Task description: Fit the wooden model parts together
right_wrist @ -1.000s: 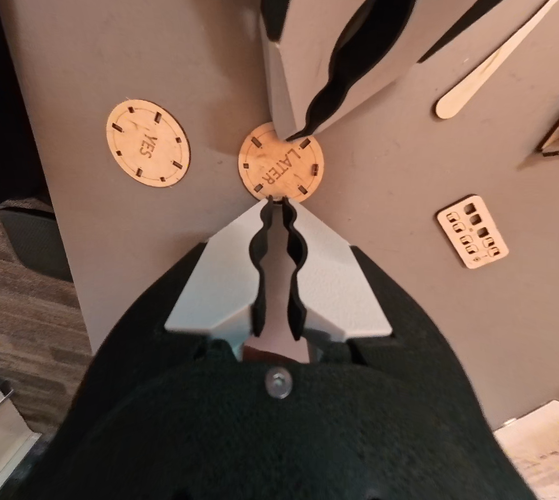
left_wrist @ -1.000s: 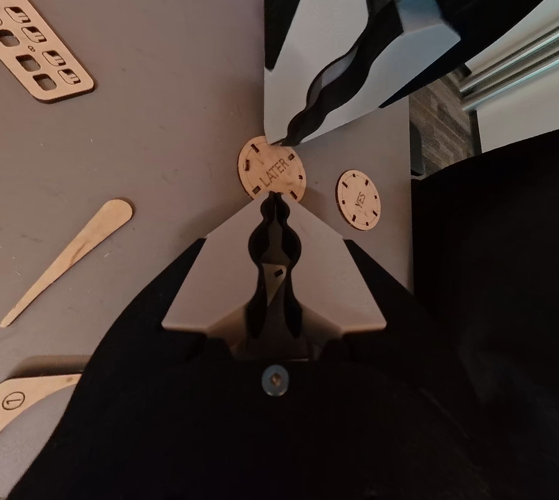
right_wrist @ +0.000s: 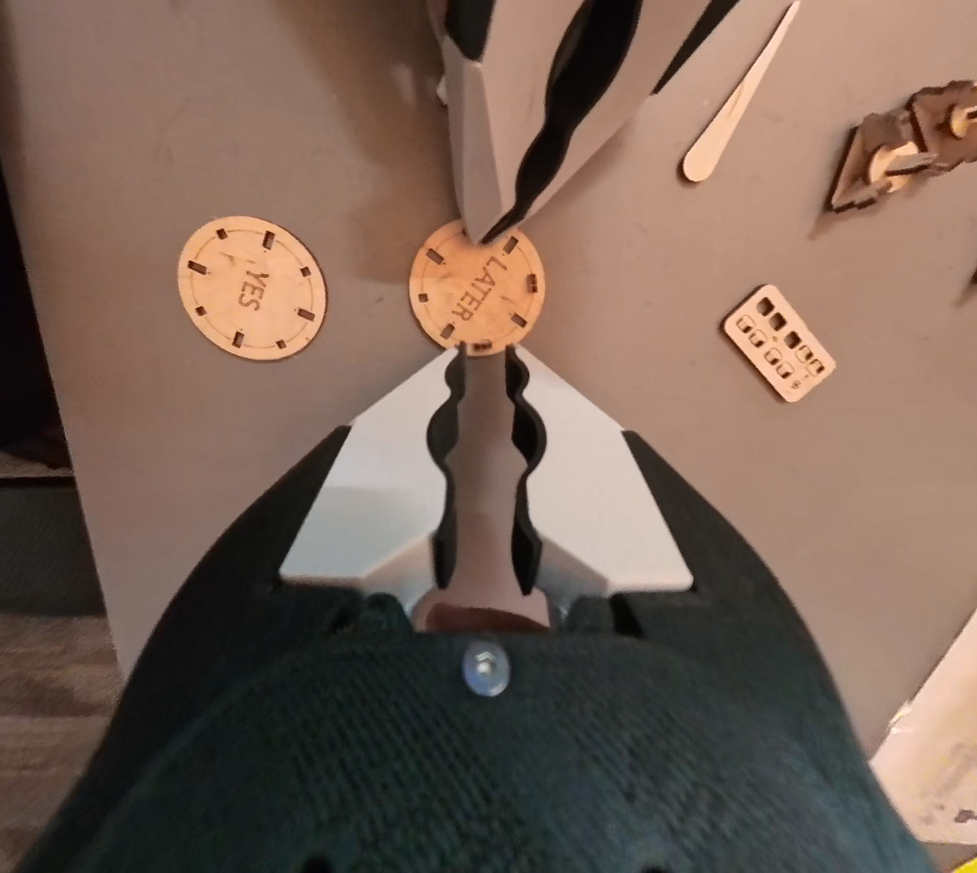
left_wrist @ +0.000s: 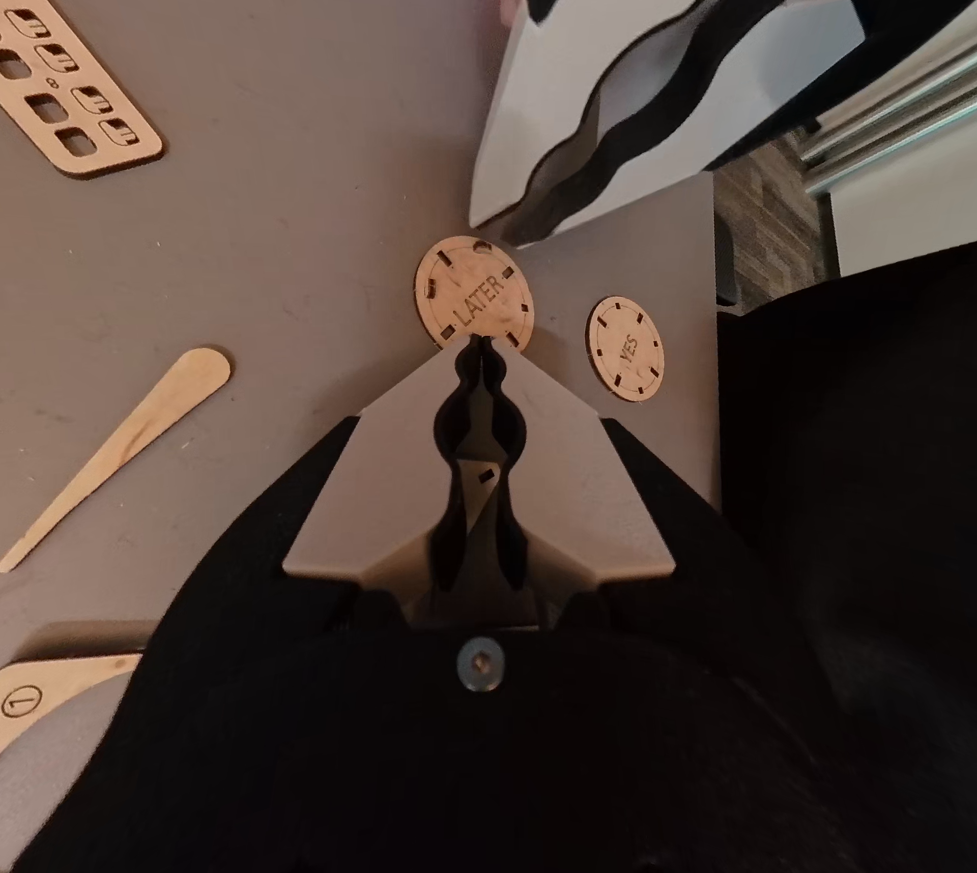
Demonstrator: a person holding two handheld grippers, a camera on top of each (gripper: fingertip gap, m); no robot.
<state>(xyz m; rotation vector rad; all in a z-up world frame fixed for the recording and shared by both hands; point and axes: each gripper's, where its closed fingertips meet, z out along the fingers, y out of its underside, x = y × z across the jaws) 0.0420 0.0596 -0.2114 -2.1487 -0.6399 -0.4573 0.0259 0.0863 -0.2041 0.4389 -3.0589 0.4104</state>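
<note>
A round wooden disc with engraved letters and edge slots lies flat on the grey table. My left gripper is shut with nothing between its pads, and its tips rest on the disc's near edge. In the right wrist view it comes down onto the disc from above. My right gripper is open at the opposite edge. A small dark tab sits in a slot between its fingertips, and neither pad touches it. The right gripper also shows in the left wrist view.
A second engraved disc lies near the table's edge. A wooden stick and a slotted rectangular wooden plate lie farther off. A flat wooden part and a small wooden assembly lie at the sides. Between my left fingertips and the wooden stick there is roughly 10 cm. It is also in sight in the right wrist view.
My right gripper's jaws have opened at the disc's edge, leaving the small tab in the slot. My left gripper has stayed shut with its tips on the disc.
</note>
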